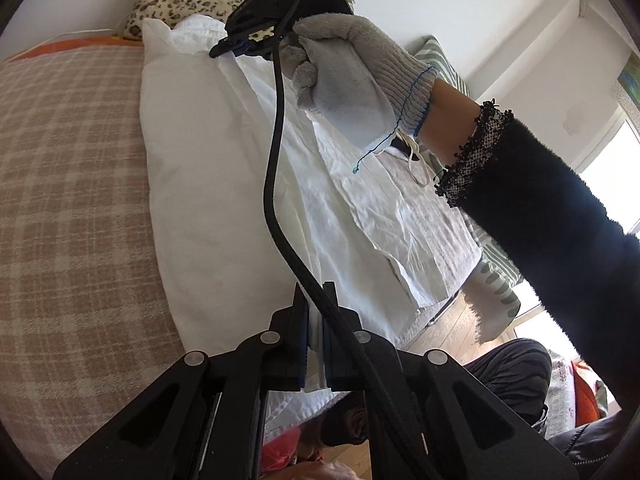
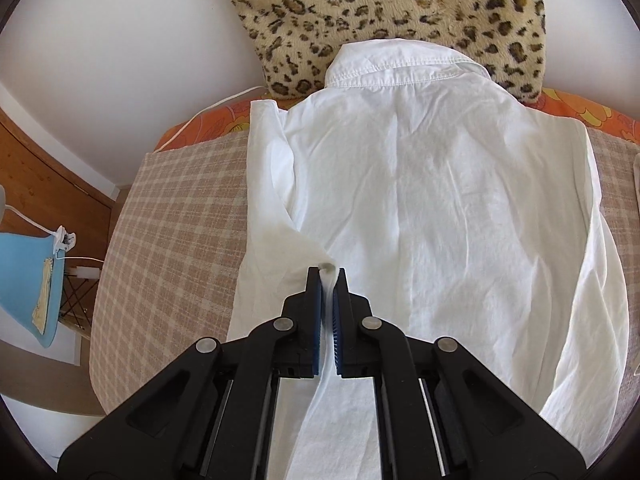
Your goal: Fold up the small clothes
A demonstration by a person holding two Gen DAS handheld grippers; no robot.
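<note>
A white collared shirt (image 2: 440,200) lies back-up on a plaid bed cover (image 2: 172,216), its collar (image 2: 400,68) toward a leopard-print pillow. My right gripper (image 2: 330,276) is shut on a pinch of the shirt's left side, lifting a fold of cloth off the bed. In the left wrist view the same shirt (image 1: 224,168) stretches away, and my left gripper (image 1: 315,300) is shut on its near edge. A gloved hand (image 1: 352,52) holds the other gripper's handle above the far end of the shirt. A black cable (image 1: 276,140) hangs across this view.
The leopard pillow (image 2: 380,12) leans on a white wall at the bed's head. Left of the bed stand a blue lamp shade (image 2: 24,280) and a wooden floor. A dark sleeve (image 1: 540,208) crosses the right side, with a patterned seat (image 1: 496,280) beyond the bed.
</note>
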